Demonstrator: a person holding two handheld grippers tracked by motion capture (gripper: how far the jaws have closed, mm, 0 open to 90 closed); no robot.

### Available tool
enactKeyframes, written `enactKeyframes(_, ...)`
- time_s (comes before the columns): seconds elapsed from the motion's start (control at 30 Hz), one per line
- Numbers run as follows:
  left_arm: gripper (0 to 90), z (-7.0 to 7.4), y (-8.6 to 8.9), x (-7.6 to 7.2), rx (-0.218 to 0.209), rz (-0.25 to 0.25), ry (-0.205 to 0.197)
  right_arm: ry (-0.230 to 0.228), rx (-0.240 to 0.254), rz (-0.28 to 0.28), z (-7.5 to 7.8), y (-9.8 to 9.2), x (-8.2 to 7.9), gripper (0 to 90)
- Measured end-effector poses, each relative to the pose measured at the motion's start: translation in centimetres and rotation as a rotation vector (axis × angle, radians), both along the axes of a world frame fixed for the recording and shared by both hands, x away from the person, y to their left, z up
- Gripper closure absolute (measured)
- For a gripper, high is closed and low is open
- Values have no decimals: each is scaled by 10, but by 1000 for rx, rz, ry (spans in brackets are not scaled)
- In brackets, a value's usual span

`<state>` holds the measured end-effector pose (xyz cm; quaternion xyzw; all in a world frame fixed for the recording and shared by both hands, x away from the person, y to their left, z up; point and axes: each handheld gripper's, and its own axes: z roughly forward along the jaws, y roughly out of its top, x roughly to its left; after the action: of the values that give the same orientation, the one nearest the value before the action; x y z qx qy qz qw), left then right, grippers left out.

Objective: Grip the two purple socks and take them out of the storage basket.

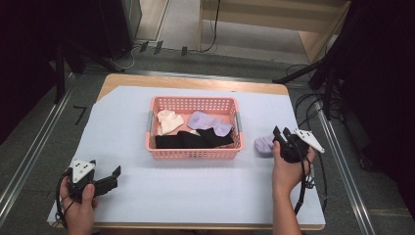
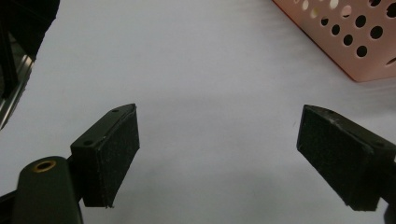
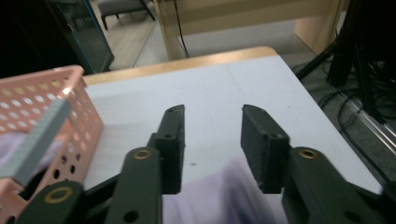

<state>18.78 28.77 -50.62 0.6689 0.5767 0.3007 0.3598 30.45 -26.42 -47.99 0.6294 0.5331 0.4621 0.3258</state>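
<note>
Pink perforated plastic basket (image 1: 194, 152) at table centre, holding cream, lilac and black socks. Loose lilac fabric sock (image 1: 264, 145) on white table cover (image 1: 195, 196) at 3 o'clock of basket, just beside it. Right gripper (image 1: 285, 137) over that sock, jaws parted, grasping nothing yet. Left gripper (image 1: 113, 177) idle at 7 o'clock, jaws wide, empty. Likely step: pinch sock. Best lowered until both pads straddle bunched cloth mid-body, then squeezed, clear of basket wall.
</note>
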Motion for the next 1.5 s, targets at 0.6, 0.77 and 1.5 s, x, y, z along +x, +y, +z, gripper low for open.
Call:
enactKeyframes(0.6,143,0,1,0,-6,-2,1,-4,-83,344,30,110,16,626)
enactKeyframes(0.77,143,0,1,0,-8,-2,3,67,-120,400,26,138,26,626)
enactKeyframes(1.5,143,0,1,1,-11,-1,7,390,-215,386,8,175,58,604)
